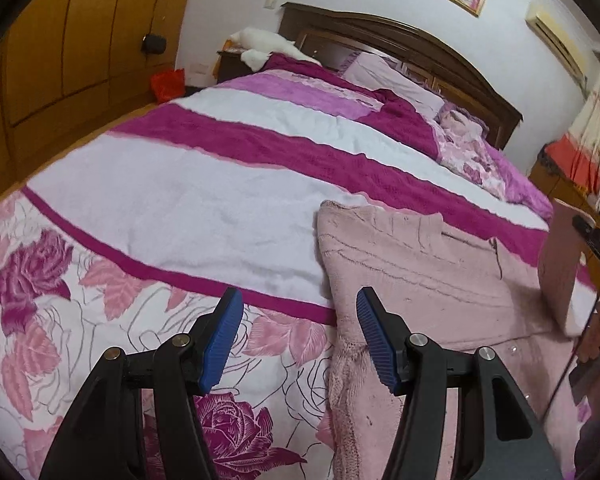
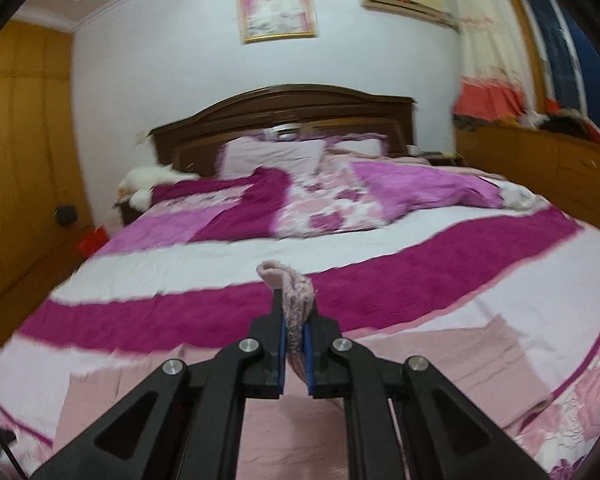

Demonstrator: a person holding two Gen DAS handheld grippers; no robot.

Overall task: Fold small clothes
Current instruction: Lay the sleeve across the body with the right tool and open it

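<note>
My left gripper [image 1: 300, 336] hangs with its fingers spread apart, holding nothing, low in the frame over the flowered bedspread [image 1: 80, 320]. The pink sweater [image 1: 420, 272] lies flat on the bed at lower right, just beside it. My right gripper [image 2: 295, 344] is clamped on a fold of the sweater [image 2: 296, 296], lifted at centre frame.

Your garment [image 1: 428, 264] lies on the bed [image 1: 204, 184] near its foot. Pillows [image 2: 272, 154] sit against the headboard [image 2: 284, 108] behind it, with the wardrobe [image 1: 72, 40] left of the bed.
</note>
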